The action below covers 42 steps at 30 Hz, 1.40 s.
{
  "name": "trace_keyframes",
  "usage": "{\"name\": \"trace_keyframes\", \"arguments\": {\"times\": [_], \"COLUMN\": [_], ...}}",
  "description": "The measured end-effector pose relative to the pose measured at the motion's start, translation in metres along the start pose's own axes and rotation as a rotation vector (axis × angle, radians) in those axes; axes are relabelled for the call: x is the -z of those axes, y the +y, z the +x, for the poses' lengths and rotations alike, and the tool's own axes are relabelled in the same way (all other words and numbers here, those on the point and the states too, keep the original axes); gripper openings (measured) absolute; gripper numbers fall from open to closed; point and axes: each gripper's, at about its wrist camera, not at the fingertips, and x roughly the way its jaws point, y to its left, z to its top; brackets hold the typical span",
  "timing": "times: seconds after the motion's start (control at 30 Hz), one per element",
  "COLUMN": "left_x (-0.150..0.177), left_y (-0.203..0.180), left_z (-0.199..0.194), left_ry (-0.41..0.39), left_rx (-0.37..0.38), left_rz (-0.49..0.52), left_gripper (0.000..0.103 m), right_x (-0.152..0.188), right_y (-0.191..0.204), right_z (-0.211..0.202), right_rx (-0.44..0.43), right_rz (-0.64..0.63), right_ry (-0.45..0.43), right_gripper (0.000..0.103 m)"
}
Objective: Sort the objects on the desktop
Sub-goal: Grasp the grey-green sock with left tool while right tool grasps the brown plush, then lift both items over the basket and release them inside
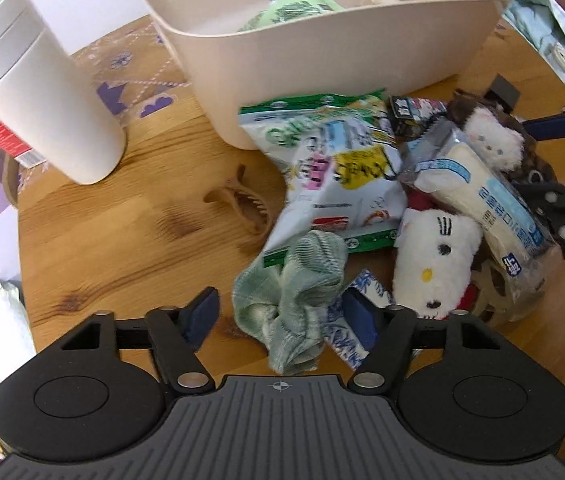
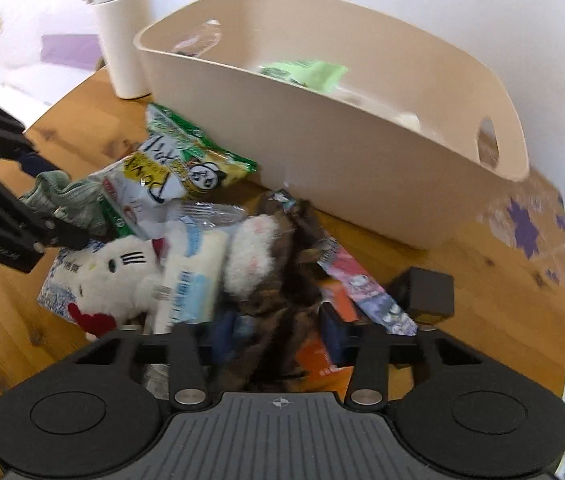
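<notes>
Green crumpled cloth sitting between my left gripper jaws, not pinched; my right gripper seemingly clamping the brown furry plush.

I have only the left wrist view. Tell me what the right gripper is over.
Observer: The right gripper straddles a dark brown mottled furry cloth piece; I cannot tell whether its pads press it.
Operator: Name anything else by its fingers.
Observer: A flat orange packet lies against the right-hand finger.
Operator: Check the basket's far left corner.
Observer: In that corner the beige plastic basket holds something clear and crumpled, probably a plastic wrapper.
</notes>
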Motion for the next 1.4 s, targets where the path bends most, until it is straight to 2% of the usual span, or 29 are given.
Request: {"name": "trace_keyframes", "arguments": {"times": [0.07, 0.17, 0.23, 0.53, 0.97, 1.4], "left_x": [0.000, -0.001, -0.002, 0.005, 0.013, -0.007], "left_y": [-0.003, -0.003, -0.002, 0.003, 0.012, 0.011], "left_z": [0.001, 0.000, 0.000, -0.005, -0.039, -0.077], "left_ry": [-0.006, -0.012, -0.007, -0.011, -0.058, -0.148], "left_rx": [0.004, 0.026, 0.046, 0.069, 0.069, 0.061], "left_rz": [-0.001, -0.020, -0.039, -0.116, -0.185, -0.176], "left_gripper": [0.056, 0.040, 0.024, 0.017, 0.017, 0.016], "right_x": [0.001, 0.005, 0.008, 0.020, 0.025, 0.017], "right_y": [0.000, -0.005, -0.010, -0.026, -0.054, -0.088], "right_z": [-0.002, -0.006, -0.009, -0.034, -0.078, -0.110], "right_rx": [-0.009, -0.030, -0.041, -0.059, -0.051, -0.003], "right_rz": [0.001, 0.035, 0.056, 0.116, 0.190, 0.227], "right_ry": [-0.003, 0.000, 0.005, -0.023, -0.108, -0.186], "right_gripper": [0.026, 0.025, 0.024, 0.024, 0.024, 0.024]}}
